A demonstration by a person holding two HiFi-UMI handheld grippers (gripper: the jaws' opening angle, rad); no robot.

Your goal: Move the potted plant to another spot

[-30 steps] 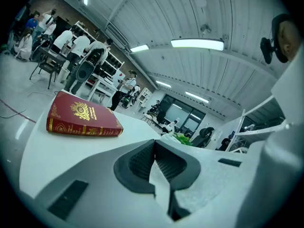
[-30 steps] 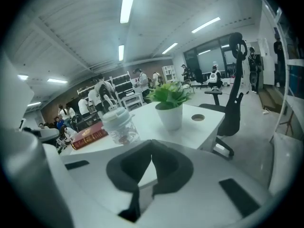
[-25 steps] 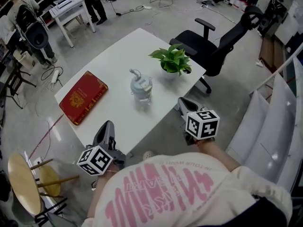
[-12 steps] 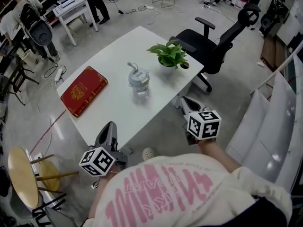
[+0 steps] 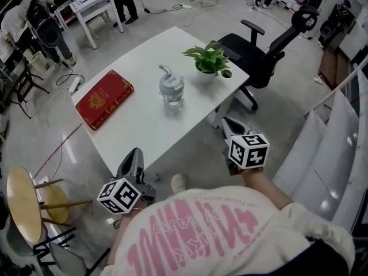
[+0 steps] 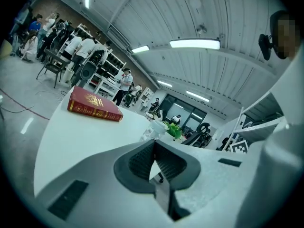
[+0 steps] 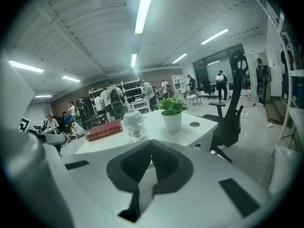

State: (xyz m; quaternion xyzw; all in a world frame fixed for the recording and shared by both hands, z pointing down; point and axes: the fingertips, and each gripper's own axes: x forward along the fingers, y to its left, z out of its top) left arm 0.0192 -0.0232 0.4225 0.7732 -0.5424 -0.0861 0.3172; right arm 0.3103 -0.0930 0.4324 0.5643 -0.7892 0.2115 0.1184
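Observation:
A small green potted plant in a white pot stands near the far right corner of the white table; the right gripper view shows the plant too, and it is tiny in the left gripper view. My left gripper hangs off the table's near edge, jaws shut and empty. My right gripper is off the table's right side, short of the plant, also shut on nothing.
A clear water jug stands mid-table and a red book lies at its left. A black office chair sits behind the plant's corner. A wooden stool is at lower left; people and desks fill the far room.
Both grippers have drifted back from the table a little; the table and its objects sit slightly higher and further in the head view. Jaws stay shut.

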